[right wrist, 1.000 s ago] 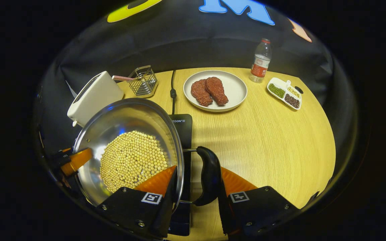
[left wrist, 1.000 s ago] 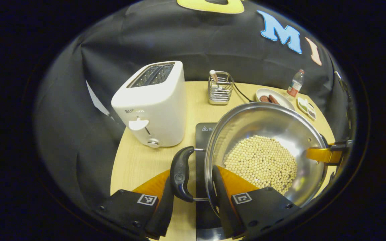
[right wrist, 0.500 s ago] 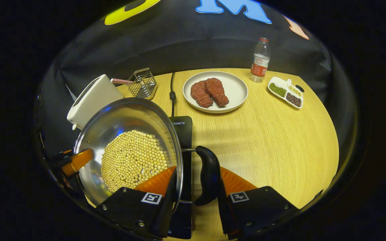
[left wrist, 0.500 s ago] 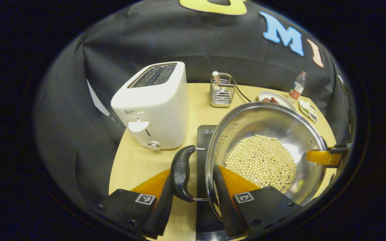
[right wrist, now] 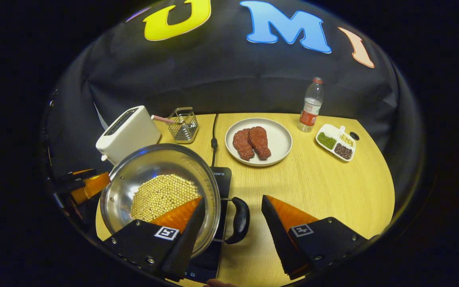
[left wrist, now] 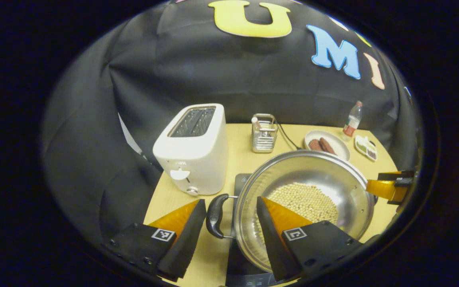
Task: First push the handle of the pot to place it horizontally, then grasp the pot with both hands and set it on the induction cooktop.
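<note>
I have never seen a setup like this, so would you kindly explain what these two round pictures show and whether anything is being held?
Each picture comes from a camera riding on a hand-held two-finger tool, looking along its jaws. The left gripper and right gripper each straddle a black side handle of the steel pot, jaws open, holding nothing. The pot, with pale beans inside, sits on the black induction cooktop on a wooden table. Also there: a white toaster, a wire rack, a plate of meat, a bottle and a divided dish.

Both grippers released pot (left wrist: 305,187) handles, fingers spread, drawn back.
</note>
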`<act>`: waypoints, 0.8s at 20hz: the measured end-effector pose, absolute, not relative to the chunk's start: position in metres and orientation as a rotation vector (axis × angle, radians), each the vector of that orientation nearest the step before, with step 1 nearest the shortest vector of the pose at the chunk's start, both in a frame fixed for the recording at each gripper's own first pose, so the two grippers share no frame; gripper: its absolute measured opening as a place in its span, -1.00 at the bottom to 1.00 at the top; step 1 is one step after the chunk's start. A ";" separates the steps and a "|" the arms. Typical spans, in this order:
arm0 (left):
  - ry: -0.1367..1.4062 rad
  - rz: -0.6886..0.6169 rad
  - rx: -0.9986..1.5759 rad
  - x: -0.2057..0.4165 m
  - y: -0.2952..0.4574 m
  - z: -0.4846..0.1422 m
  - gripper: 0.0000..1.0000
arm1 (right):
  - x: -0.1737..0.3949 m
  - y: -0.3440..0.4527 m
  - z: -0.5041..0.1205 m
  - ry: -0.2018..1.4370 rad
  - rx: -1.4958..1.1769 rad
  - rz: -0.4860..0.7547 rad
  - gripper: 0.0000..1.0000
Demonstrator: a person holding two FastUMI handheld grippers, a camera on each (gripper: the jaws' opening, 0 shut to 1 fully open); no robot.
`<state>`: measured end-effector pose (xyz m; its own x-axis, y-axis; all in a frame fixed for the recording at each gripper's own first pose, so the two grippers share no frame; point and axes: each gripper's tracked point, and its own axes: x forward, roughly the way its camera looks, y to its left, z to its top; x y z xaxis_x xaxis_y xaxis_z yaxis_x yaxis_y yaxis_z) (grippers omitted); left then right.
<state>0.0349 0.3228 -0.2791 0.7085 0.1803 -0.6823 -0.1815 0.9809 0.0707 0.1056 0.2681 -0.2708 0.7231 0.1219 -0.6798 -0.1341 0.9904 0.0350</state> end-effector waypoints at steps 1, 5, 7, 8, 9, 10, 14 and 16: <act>0.718 0.193 -0.004 0.037 0.311 -0.261 0.68 | 0.104 0.266 -0.260 0.721 -0.009 0.153 0.73; 0.555 0.161 0.006 0.046 0.261 -0.192 0.68 | 0.099 0.248 -0.200 0.554 -0.014 0.184 0.72; 0.450 0.149 -0.002 0.049 0.232 -0.154 0.68 | 0.096 0.237 -0.162 0.459 -0.016 0.193 0.72; 0.395 0.151 -0.007 0.049 0.219 -0.134 0.68 | 0.093 0.231 -0.142 0.412 -0.016 0.190 0.72; 0.342 0.149 -0.007 0.047 0.206 -0.113 0.68 | 0.090 0.224 -0.123 0.366 -0.014 0.186 0.72; 0.292 0.151 -0.005 0.047 0.195 -0.094 0.68 | 0.085 0.217 -0.104 0.320 -0.012 0.179 0.72; 0.185 0.119 -0.053 0.037 0.140 -0.038 0.65 | 0.068 0.186 -0.040 0.174 -0.016 0.142 0.73; 0.153 0.112 -0.055 0.033 0.124 -0.011 0.67 | 0.060 0.174 -0.014 0.127 -0.013 0.134 0.72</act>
<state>0.0333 0.1235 -0.0108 0.9821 0.1072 -0.1552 -0.1155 0.9923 -0.0457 0.0599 0.1737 -0.0145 0.9831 0.1323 -0.1267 -0.1340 0.9910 -0.0045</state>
